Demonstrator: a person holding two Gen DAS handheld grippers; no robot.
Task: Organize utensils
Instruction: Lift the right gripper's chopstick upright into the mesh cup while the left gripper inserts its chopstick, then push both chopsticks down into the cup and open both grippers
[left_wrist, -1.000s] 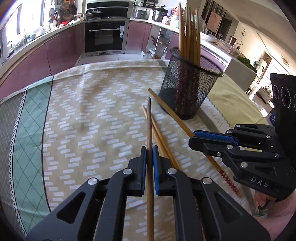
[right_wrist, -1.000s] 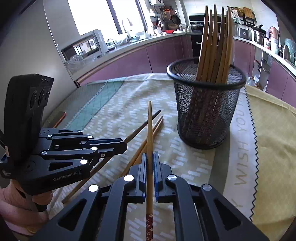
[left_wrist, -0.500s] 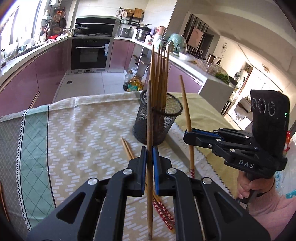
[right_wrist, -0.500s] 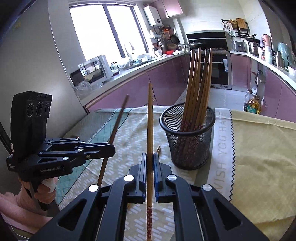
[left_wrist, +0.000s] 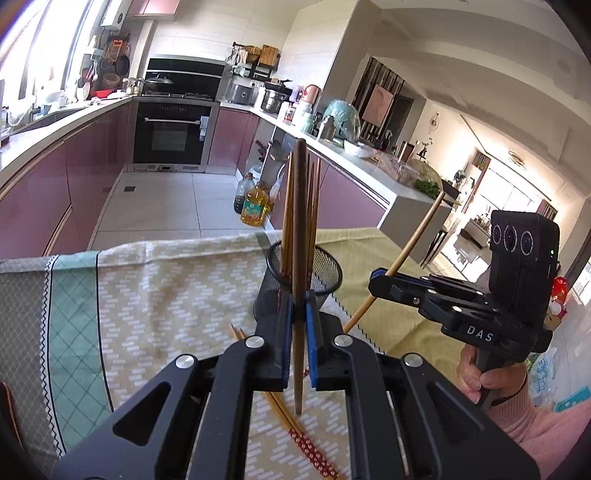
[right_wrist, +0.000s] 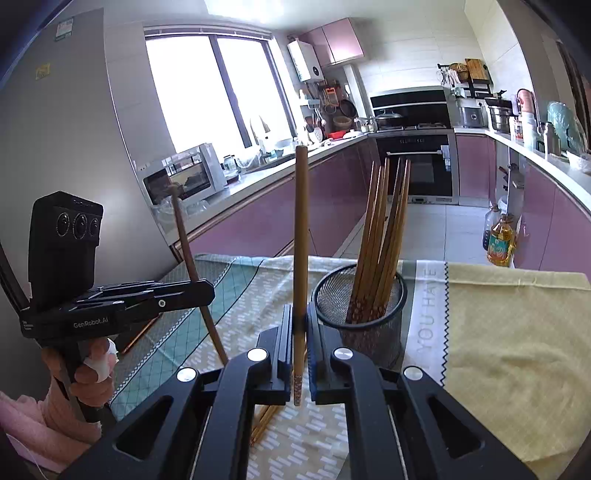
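One chopstick (left_wrist: 300, 229) is clamped in the left hand-held gripper (left_wrist: 298, 332), another (right_wrist: 300, 236) in the right hand-held gripper (right_wrist: 298, 343), both raised near the mesh holder (right_wrist: 360, 317). Lowering into the holder is judged next.

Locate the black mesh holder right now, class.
In the right wrist view the black mesh holder stands on the tablecloth just right of the right gripper, with chopsticks upright inside it.

We list smooth wooden chopsticks (right_wrist: 380, 236) in a black wire-mesh metal holder (right_wrist: 364, 325). We note a woven, matt tablecloth (left_wrist: 166, 295). We record matt black plastic grippers with blue pads (left_wrist: 313, 347).
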